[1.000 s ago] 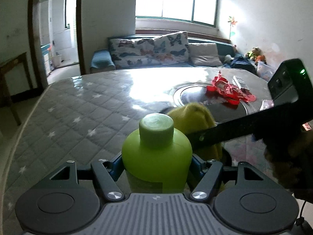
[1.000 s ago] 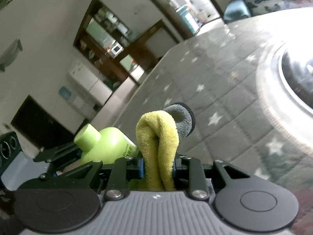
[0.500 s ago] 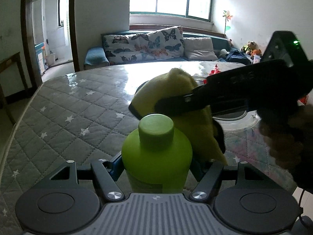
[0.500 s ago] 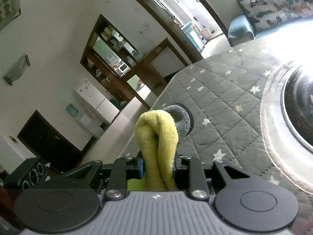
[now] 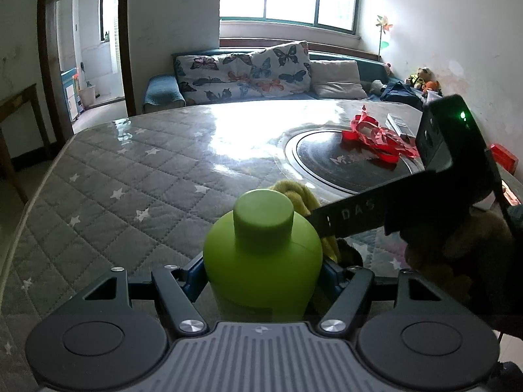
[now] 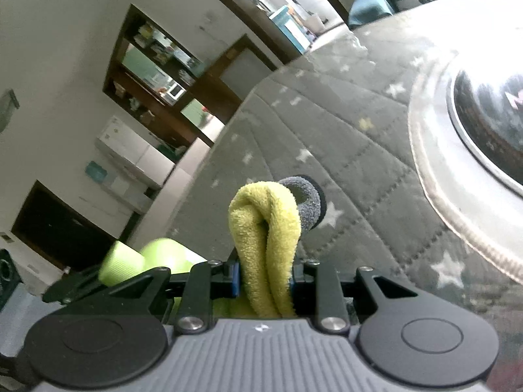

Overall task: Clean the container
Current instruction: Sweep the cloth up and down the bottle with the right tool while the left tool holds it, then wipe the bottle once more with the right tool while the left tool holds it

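Gripping a green bottle [image 5: 261, 254], the left gripper [image 5: 263, 281] has its jaws pinched on the body from both sides, low centre of the left wrist view. Cap [image 5: 263, 219] on, bottle upright in the frame, held above the tabletop [image 5: 130, 170], a grey quilted cover with white stars under a glossy sheet.

Right gripper [image 6: 264, 281]: jaws pressed tight on a folded yellow cloth [image 6: 266, 228], which loops up past the tips; a grey patch [image 6: 305, 202] sticks out behind the fold. In the left wrist view this gripper reaches in from the right edge, its cloth [image 5: 300, 196] just behind the bottle and to its right; touching or not, cannot tell. In the right wrist view the bottle [image 6: 147, 258] sits blurred at lower left.

Round black plate [image 5: 343, 163] set into the tabletop, centre right; red strips [image 5: 376, 137] lie on it.
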Available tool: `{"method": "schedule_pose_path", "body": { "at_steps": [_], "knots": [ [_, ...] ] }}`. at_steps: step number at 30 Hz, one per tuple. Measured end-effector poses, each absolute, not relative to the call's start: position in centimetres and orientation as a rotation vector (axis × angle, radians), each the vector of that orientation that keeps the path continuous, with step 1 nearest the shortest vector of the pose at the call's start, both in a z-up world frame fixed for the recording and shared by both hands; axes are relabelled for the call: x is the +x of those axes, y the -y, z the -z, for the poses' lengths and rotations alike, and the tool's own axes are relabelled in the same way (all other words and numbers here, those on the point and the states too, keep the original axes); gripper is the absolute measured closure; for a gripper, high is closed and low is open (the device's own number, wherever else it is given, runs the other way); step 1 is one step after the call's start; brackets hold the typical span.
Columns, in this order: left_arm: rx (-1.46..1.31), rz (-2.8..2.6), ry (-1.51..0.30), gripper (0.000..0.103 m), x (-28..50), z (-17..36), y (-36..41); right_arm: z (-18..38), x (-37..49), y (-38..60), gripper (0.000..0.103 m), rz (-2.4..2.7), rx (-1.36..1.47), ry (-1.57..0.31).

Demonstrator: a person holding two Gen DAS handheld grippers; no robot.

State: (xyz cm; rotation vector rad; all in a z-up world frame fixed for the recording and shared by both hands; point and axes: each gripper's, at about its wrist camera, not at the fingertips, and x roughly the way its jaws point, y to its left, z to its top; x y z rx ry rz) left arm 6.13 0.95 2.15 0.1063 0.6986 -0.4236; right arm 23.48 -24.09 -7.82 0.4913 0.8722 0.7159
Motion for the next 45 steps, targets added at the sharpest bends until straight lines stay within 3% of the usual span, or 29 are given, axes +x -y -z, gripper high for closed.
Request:
{"method": "schedule_pose_path", "body": {
  "at_steps": [19, 39, 45],
  "knots": [
    [0.058, 0.381, -0.702, 0.018, 4.6, -2.4, -1.2, 8.1, 21.7, 24.3, 0.076, -0.638, 0.472, -0.861],
    [0.062, 0.341, -0.683, 0.026, 4.1, -2.7, -1.0, 2.7, 19.8, 25.5, 0.076, -0.794, 0.625, -0.678],
    [0.061, 0.341, -0.682, 0.026, 4.0, -2.7, -1.0, 3.9, 21.0, 24.8, 0.076, -0.772, 0.65, -0.706]
  ]
}}
